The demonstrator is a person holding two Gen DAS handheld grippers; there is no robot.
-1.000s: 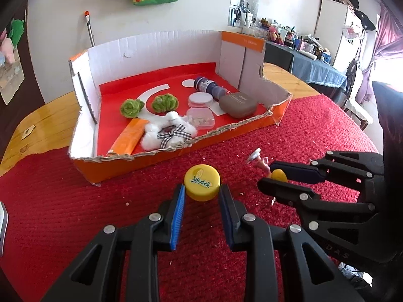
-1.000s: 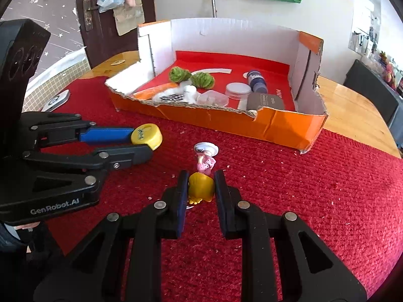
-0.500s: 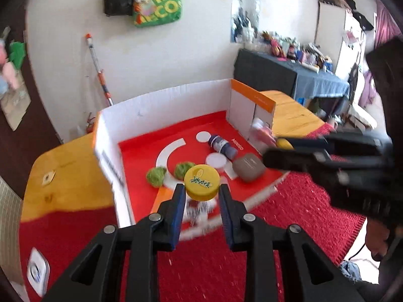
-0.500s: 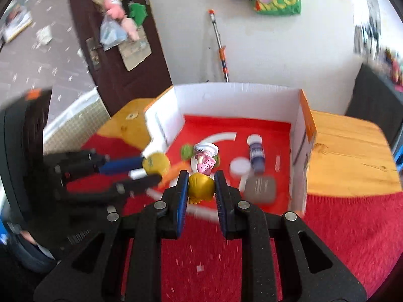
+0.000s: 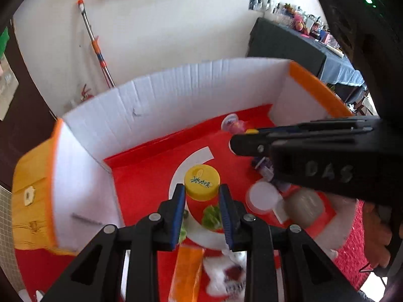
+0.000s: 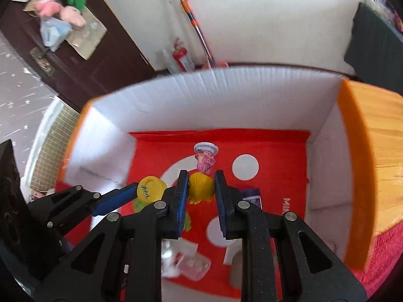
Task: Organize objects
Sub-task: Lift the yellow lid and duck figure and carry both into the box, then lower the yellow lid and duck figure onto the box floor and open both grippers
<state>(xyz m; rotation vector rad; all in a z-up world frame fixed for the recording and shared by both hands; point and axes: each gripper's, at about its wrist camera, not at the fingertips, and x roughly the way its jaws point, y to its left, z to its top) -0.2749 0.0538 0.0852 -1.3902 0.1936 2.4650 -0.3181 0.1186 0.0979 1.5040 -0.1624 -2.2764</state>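
Jaws of the left gripper [image 5: 201, 201] pinch a yellow cap [image 5: 202, 181]; right gripper [image 6: 201, 193] jaws pinch a small figurine [image 6: 202, 173]. Both hang over the box [image 6: 226, 95], its red floor directly below.

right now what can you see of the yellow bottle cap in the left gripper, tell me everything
The yellow bottle cap is a round, plastic-looking lid with dark scribbled marks on its flat top. It faces up and is tipped a little toward the camera, pinched at its sides between the blue-padded fingers of the left gripper. It hangs in the air above the red floor of the cardboard box, over the white arc print, touching nothing else.
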